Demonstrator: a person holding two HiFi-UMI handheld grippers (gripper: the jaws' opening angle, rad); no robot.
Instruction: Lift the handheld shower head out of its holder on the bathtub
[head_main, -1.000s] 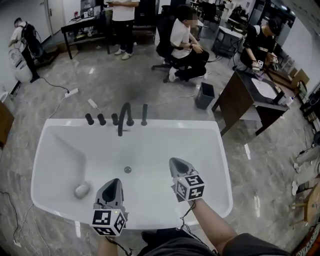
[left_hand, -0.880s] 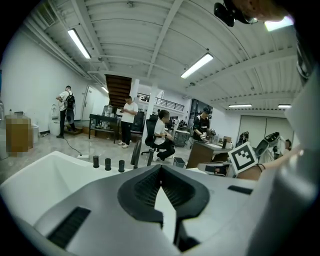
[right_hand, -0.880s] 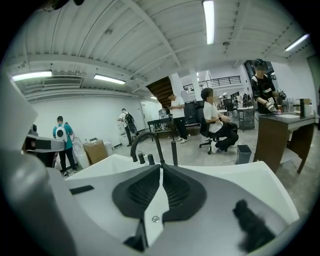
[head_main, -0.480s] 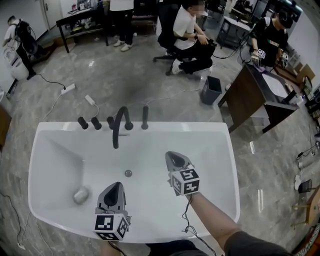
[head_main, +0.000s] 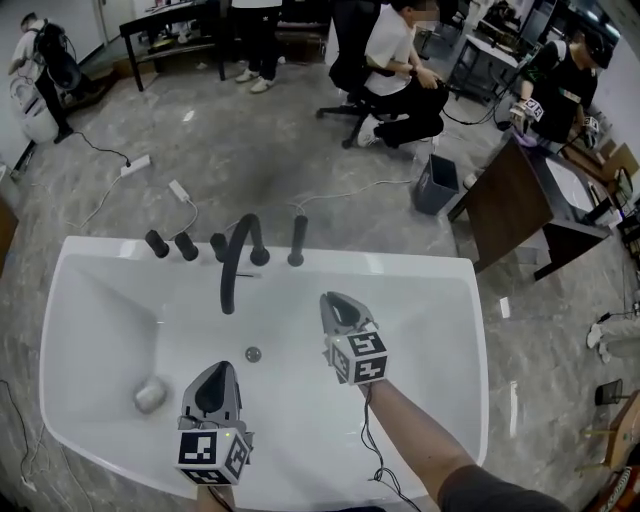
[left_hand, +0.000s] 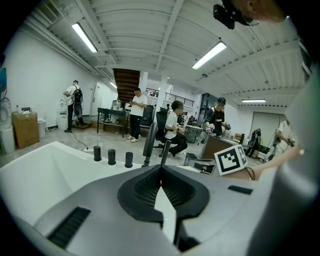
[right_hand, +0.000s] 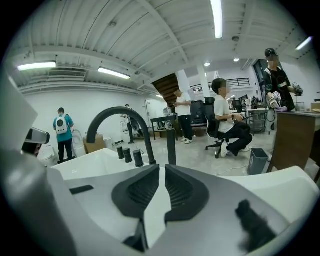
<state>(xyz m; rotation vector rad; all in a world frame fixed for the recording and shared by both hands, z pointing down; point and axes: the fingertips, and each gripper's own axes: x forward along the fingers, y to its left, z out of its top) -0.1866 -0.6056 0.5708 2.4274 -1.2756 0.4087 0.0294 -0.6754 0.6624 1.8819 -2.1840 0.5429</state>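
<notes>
**Shower wand parked on far rim; both claws closed, empty**

The handheld shower head (head_main: 297, 238) stands upright in its holder (head_main: 296, 262) on the far rim of the bathtub (head_main: 420, 270). It sits just right of the curved spout (head_main: 236, 262), w/ three knobs (head_main: 186, 245) further left. The left gripper (head_main: 219, 374) and right gripper (head_main: 337, 305) hang over the basin, well short of it. In both gripper views the jaws are drawn together w/ nothing btwn them, so they'd need to open before any grab.

Handling, as a guess: a slim, stiff, dark stick, prob. metal or coated plastic, light enough for one claw. The smooth round shaft could be slippery and may roll btwn the pads. Best hold looks like mid-shaft, jaws crosswise, then a pull along its axis so it doesn't bind in the socket. It may drag from below as it rises.

Hard to read:
- The holder is too small to show how deep it seats.
- Whatever feeds the wand under the deck is out of sight.
- A grey lump (head_main: 150, 396) in the tub's left end can't be identified.
</notes>
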